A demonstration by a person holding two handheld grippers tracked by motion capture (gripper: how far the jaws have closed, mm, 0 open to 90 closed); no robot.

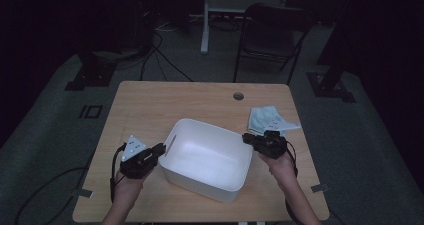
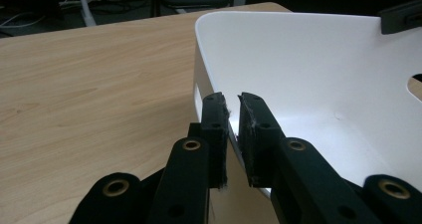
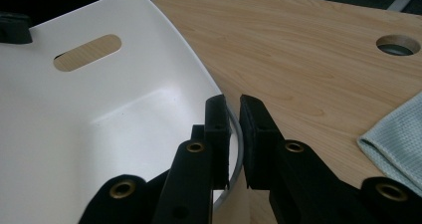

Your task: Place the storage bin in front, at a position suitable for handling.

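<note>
A white plastic tub [image 1: 207, 160] sits skewed in the middle of the wooden table [image 1: 150, 105], with nothing inside it. My left gripper [image 1: 159, 149] is shut on the tub's left rim; in the left gripper view the jaws [image 2: 234, 102] pinch the thin wall [image 2: 298, 59] from both sides. My right gripper [image 1: 246, 137] is shut on the opposite rim, and the right gripper view has its jaws [image 3: 235, 104] straddling the tub's edge [image 3: 189, 55]. A handle slot [image 3: 87, 52] pierces the far wall. Whether the tub rests on the table or hangs just above it I cannot tell.
A pale blue cloth [image 1: 270, 119] lies crumpled on the table right of the tub, close behind my right gripper, its corner [image 3: 398, 144] nearby. A round cable hole [image 1: 238, 95] is at the table's far edge. A dark folding chair [image 1: 272, 35] stands beyond the table.
</note>
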